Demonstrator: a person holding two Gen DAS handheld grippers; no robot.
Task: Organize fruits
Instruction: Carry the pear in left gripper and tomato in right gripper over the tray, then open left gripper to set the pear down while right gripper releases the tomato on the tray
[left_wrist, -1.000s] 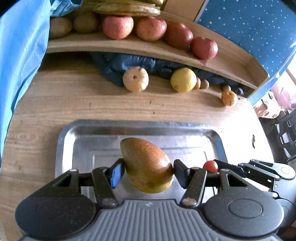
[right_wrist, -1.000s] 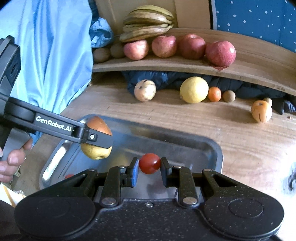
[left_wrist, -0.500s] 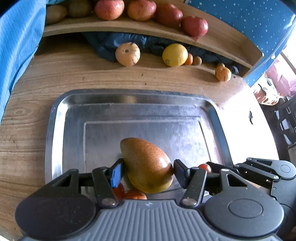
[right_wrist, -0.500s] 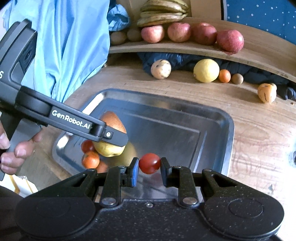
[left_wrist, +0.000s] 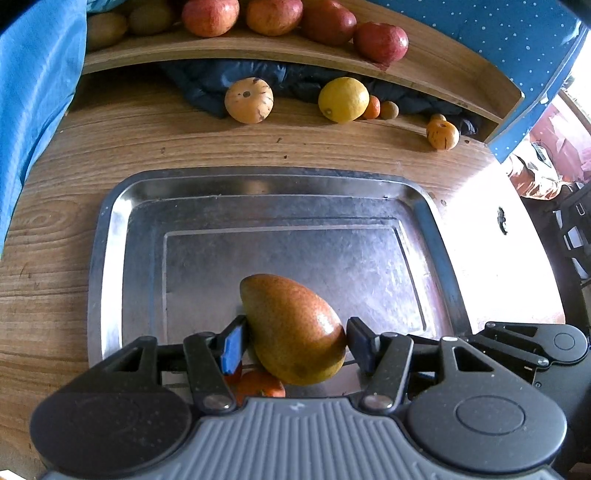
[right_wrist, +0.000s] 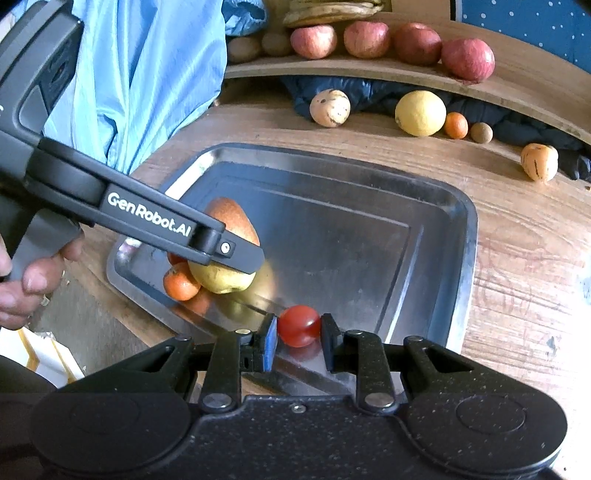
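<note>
Claws (left_wrist: 293, 338) hold mango (left_wrist: 291, 328) over tray (left_wrist: 110, 236).

Home: fruit-laden wooden shelf (left_wrist: 258, 51)

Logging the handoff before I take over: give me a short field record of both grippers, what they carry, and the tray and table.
left gripper: shut on the mango, low over the tray's near left part
right gripper: shut on the cherry tomato, over the tray's near edge
tray: metal, mostly bare; small orange fruits beside the mango
table behind tray: lemon, two speckled melons, small round fruits
shelf: red apples, bananas above
</note>
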